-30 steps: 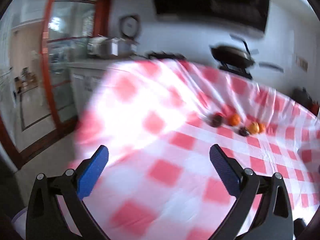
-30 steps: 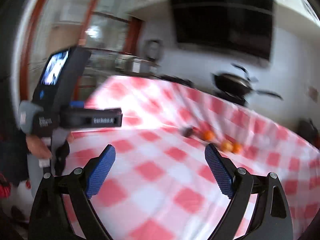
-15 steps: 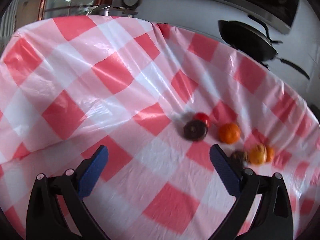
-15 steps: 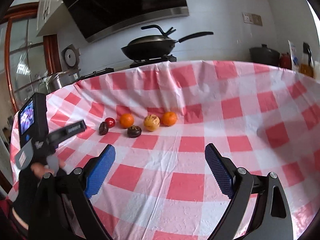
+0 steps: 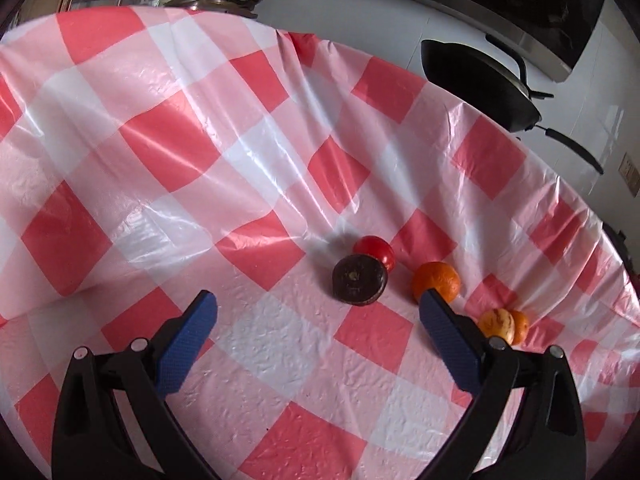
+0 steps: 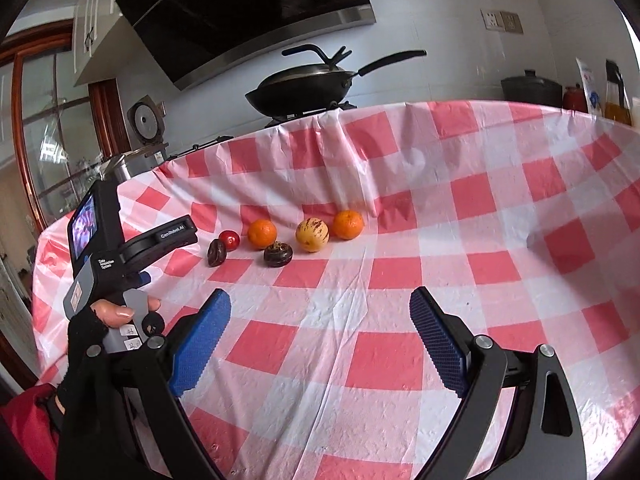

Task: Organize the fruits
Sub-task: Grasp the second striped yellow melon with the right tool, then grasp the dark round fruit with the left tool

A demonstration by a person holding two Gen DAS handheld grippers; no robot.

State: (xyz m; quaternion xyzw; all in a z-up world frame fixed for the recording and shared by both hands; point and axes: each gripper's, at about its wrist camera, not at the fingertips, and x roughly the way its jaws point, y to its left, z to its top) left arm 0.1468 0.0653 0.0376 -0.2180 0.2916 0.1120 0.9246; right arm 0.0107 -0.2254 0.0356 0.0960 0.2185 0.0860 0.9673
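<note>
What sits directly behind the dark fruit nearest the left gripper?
A red fruit sits right behind the dark fruit, which covers its lower front; contact cannot be confirmed. The checked tablecloth lies beyond.

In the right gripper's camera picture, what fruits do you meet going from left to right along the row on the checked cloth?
Dark brown round fruit → small red fruit → orange tangerine → second dark brown fruit → yellow speckled fruit → second orange tangerine.

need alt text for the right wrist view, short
Six small fruits sit in a loose row on a red-and-white checked tablecloth, beyond the open right hand-held gripper. At left, a gloved hand holds the other hand-held gripper; a black wok sits behind.
</note>
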